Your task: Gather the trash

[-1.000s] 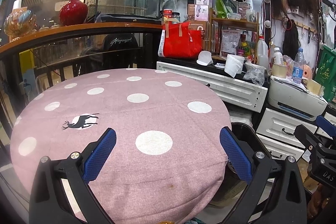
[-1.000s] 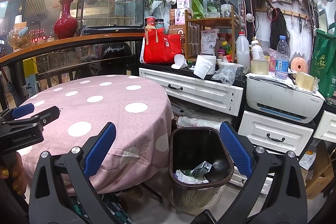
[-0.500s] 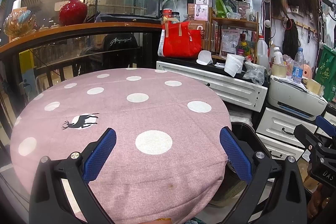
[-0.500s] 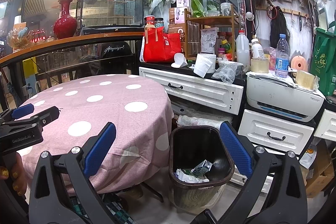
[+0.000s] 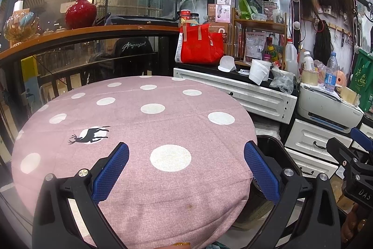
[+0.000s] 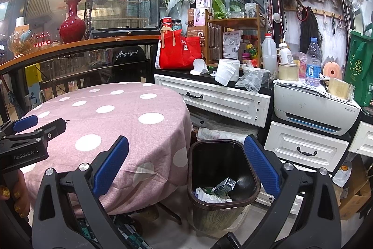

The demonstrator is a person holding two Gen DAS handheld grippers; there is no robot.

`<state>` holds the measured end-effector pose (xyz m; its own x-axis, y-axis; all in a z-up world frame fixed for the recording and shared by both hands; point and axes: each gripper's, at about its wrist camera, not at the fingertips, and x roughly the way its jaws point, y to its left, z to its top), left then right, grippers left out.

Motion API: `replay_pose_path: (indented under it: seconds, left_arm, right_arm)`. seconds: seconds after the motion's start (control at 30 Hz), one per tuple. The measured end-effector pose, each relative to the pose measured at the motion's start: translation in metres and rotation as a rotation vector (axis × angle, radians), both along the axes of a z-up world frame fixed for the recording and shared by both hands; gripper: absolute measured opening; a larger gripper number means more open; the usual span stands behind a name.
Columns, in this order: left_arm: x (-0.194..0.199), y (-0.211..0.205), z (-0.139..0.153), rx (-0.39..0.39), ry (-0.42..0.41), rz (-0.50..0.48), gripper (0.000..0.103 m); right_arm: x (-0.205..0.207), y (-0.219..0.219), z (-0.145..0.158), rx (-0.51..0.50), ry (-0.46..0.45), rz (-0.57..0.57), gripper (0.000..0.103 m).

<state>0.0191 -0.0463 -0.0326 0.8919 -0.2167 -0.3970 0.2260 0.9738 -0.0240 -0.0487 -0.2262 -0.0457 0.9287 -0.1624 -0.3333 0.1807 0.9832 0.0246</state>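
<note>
A dark bin (image 6: 247, 193) stands on the floor right of the round table, with crumpled paper and a small green carton (image 6: 225, 186) inside. My right gripper (image 6: 186, 169) hangs open above the bin and the table's edge, nothing between its blue pads. My left gripper (image 5: 186, 172) is open over the pink dotted tablecloth (image 5: 144, 123), which carries no loose items. In the left wrist view the bin's rim (image 5: 272, 144) peeks out behind the table. Each view also catches the other gripper: the right gripper (image 5: 352, 160) at the right edge, the left gripper (image 6: 30, 132) at the left edge.
White drawers (image 6: 223, 102) and a printer (image 6: 312, 106) line the right side behind the bin. Their top holds a red bag (image 6: 179, 53), paper cups (image 6: 226, 72), bottles and a plastic bag. A wooden rail with a red vase (image 5: 80, 9) runs behind the table.
</note>
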Motion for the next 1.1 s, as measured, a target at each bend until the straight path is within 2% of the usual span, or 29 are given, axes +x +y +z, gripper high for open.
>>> replay_pose_path:
  seconds: [1.1]
  left_arm:
    - [0.0016,-0.0026,-0.0029,0.008,0.002,-0.002,0.097]
  right_arm:
    - [0.0018,0.0009,-0.0026,0.002,0.009,0.001,0.097]
